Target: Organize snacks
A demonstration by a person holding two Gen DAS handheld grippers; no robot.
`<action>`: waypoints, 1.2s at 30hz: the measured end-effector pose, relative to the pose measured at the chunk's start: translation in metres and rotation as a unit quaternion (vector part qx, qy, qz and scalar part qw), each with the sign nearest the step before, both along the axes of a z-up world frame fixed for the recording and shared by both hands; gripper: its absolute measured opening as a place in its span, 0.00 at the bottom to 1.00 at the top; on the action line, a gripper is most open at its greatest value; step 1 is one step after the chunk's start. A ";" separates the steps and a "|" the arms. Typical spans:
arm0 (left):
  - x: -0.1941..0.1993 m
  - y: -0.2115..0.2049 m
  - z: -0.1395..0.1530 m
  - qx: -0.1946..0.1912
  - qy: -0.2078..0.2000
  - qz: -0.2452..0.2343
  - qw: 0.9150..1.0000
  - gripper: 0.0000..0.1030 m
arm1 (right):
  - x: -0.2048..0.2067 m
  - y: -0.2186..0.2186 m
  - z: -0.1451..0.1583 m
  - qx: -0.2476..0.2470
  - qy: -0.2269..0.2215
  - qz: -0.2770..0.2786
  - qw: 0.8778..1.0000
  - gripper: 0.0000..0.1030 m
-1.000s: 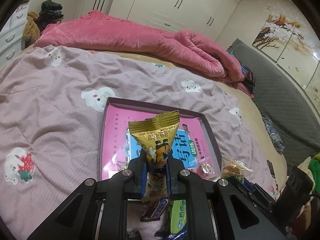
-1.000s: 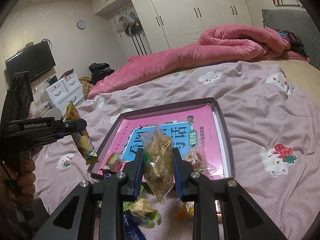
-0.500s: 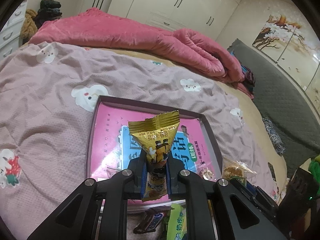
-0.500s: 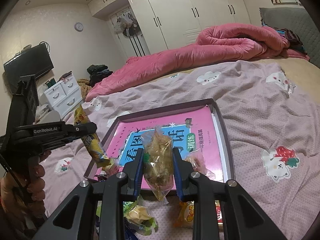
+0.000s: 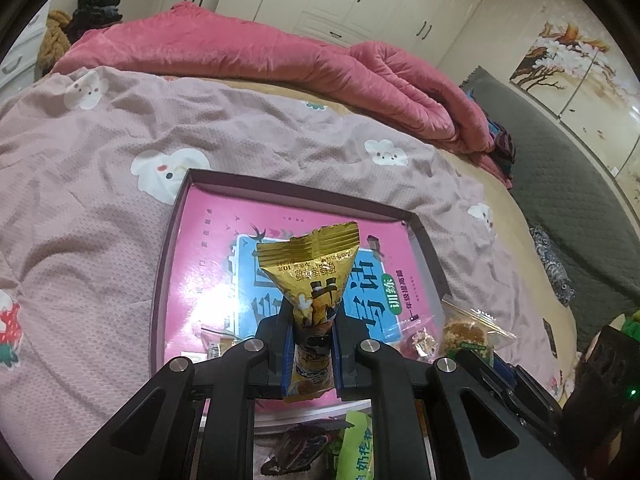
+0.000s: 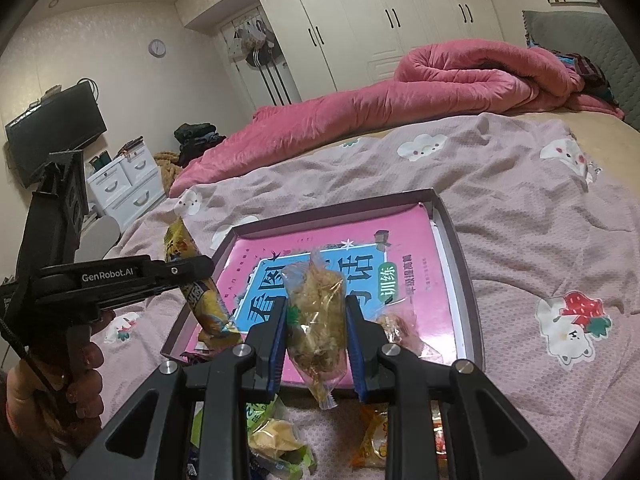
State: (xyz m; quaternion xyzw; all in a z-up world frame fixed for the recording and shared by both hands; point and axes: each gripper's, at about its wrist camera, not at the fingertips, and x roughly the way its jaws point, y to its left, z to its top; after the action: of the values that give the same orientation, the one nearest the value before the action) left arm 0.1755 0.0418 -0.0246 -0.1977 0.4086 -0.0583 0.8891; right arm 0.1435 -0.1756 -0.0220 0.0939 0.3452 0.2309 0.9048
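Your left gripper (image 5: 311,344) is clenched on a gold packet (image 5: 310,276), which stands upright between the jaws. In the right view the packet hangs over the tray's (image 6: 466,280) near left corner, its lower end down by the pink book (image 6: 416,248) that lines the tray. It looks about ready to be let go there, though you cannot tell whether it touches the book yet.

Just under that packet, in the near left corner of the tray, lies a small wrapped sweet (image 5: 218,344). That one counts as put away.

Your right gripper (image 6: 316,332) grasps a clear bag (image 6: 318,312) of brownish snack, pinched at its middle with the twisted tail hanging below the jaws. It hovers above the tray's near edge and is not yet set down.

To the right of it, a clear-wrapped candy (image 6: 398,328) rests on the book near the front edge, so a second piece is already in.

Much is left. On the blanket (image 6: 540,216) in front of the tray lie more snacks: a green pack (image 6: 276,436) at the left and an orange pack (image 6: 374,438) at the right, with a dark bar (image 5: 304,446) showing in the left view. By my reckoning you are early on: two small pieces in, two in hand, and a heap of loose ones to fetch.
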 end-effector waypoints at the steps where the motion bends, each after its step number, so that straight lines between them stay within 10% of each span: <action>1: 0.001 -0.001 -0.002 0.000 0.002 -0.001 1.000 0.14 | 0.001 0.001 -0.001 0.000 0.001 0.000 1.000 0.27; 36: 0.008 -0.018 -0.035 -0.009 0.049 -0.027 0.998 0.14 | 0.022 0.013 -0.040 0.014 0.077 0.013 0.997 0.28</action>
State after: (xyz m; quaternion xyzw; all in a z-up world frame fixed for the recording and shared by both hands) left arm 0.1837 0.0237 -0.0599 -0.1971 0.4562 -0.0760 0.8644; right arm 0.1655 -0.1630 -0.0623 0.1192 0.4123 0.2397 0.8708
